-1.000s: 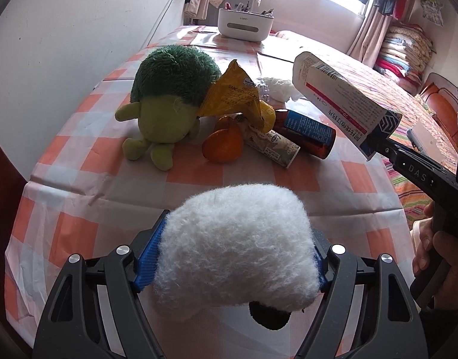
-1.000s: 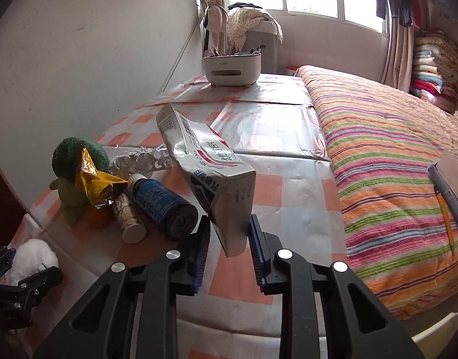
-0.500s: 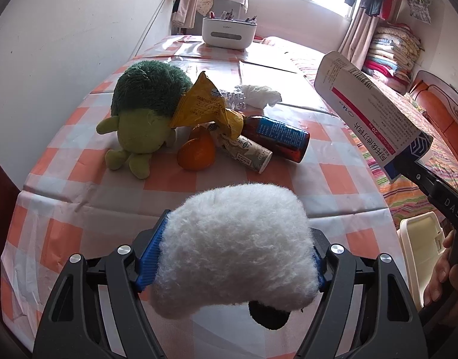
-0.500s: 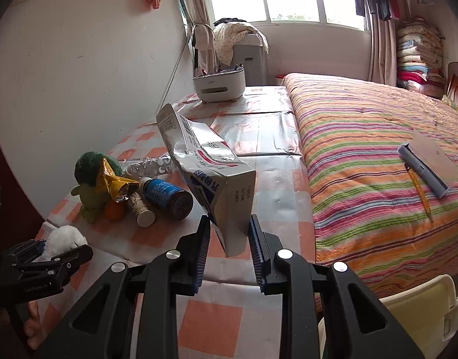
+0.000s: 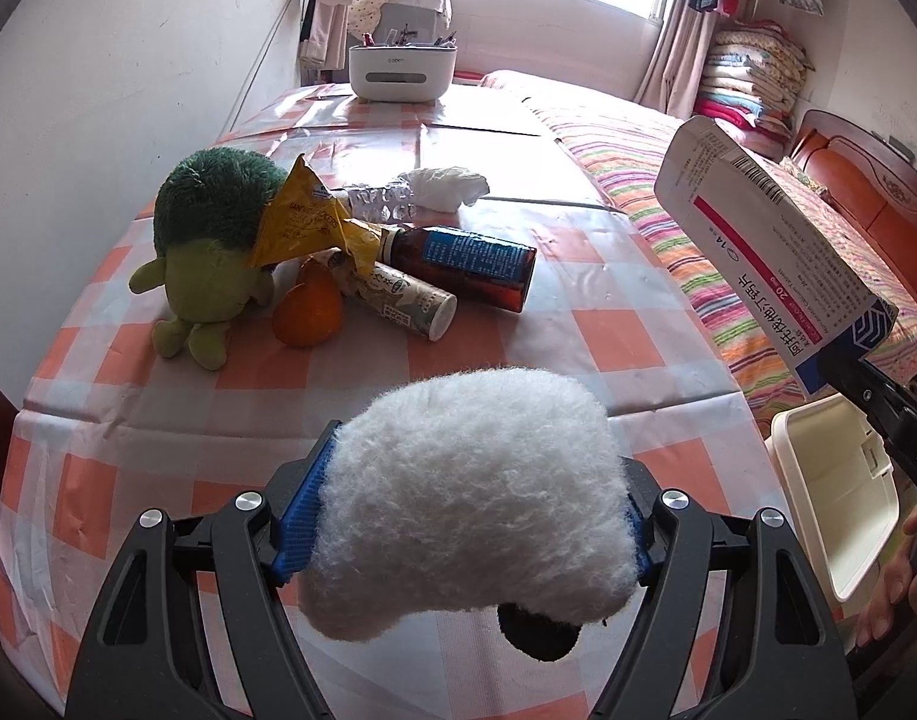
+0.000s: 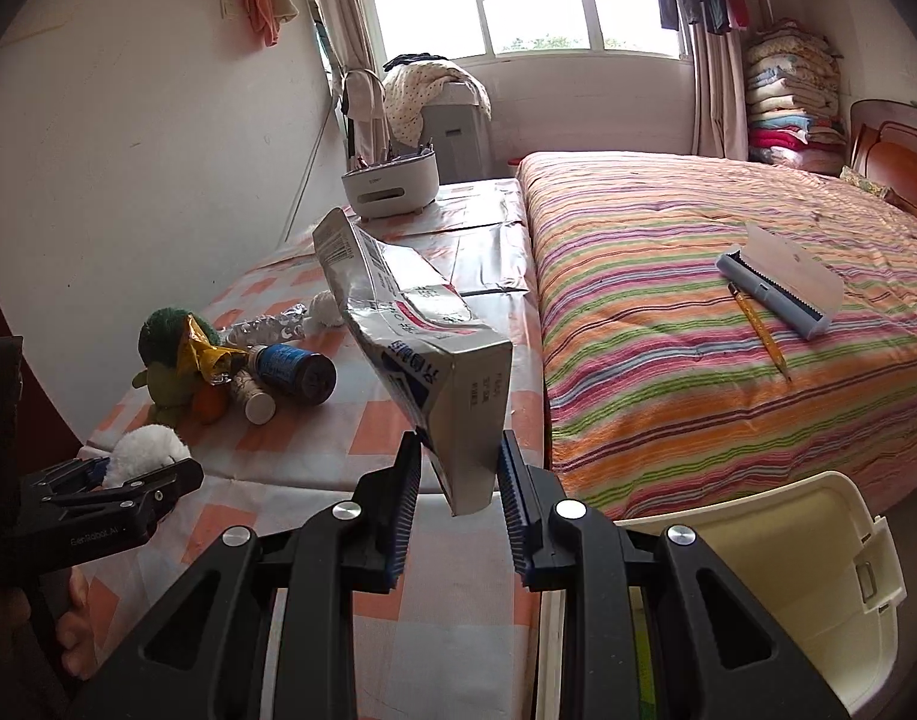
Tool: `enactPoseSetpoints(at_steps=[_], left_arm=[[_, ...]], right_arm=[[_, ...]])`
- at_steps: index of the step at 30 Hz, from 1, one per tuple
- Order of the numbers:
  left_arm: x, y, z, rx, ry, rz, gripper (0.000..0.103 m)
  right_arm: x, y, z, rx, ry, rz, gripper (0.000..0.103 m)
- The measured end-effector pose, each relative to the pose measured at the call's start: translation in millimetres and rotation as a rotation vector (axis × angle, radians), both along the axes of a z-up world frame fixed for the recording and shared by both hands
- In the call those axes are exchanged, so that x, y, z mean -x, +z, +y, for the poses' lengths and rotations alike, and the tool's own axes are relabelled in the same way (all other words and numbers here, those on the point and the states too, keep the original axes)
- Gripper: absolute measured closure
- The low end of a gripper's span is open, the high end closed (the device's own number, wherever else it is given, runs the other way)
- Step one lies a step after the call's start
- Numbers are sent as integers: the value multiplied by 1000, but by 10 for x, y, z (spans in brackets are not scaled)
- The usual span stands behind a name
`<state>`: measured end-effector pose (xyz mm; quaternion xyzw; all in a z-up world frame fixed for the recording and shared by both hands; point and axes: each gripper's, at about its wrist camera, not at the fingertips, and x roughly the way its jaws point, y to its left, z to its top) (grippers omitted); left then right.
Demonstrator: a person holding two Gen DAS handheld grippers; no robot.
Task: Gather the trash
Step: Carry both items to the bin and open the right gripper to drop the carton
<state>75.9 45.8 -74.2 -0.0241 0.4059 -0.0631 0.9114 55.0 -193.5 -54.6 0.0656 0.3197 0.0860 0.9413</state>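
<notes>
In the left wrist view, the left hand-held gripper [image 5: 467,531] is clamping a fluffy white plush toy [image 5: 467,510] between its blue pads, holding it above the near edge of the checked surface [image 5: 608,336]. Most of the collecting looks to be waiting: a yellow snack wrapper [image 5: 305,222], a paper cup [image 5: 407,297] lying on its side, a dark bottle with a blue label [image 5: 470,261], a crumpled foil piece [image 5: 377,204] and a white tissue wad [image 5: 446,186] are all lying bunched together mid-surface beside a green plush toy [image 5: 209,258] and an orange [image 5: 308,315]. At the right edge, the medicine carton [image 5: 776,264] is riding in the air above an open cream bin [image 5: 830,492] just off the surface, so one piece seems about to be dropped. In the right wrist view, the right hand-held gripper [image 6: 458,495] is pinching the carton's lower end, its pads pressing both sides, with the box tilting up and away over the surface's corner. The bin's rim [image 6: 758,516] is sitting low to the right, beside the striped bed [image 6: 698,276]. This gripper is angling downward, and the left one is showing at lower left with the white toy.
</notes>
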Motion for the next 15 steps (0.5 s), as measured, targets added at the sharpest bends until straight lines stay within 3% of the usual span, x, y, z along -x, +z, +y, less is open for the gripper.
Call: enactPoseSetpoints(at_steps=[15], left_arm=[[176, 125, -557, 27, -124, -32, 29]], right_arm=[[588, -74, -565, -32, -161, -39, 77]])
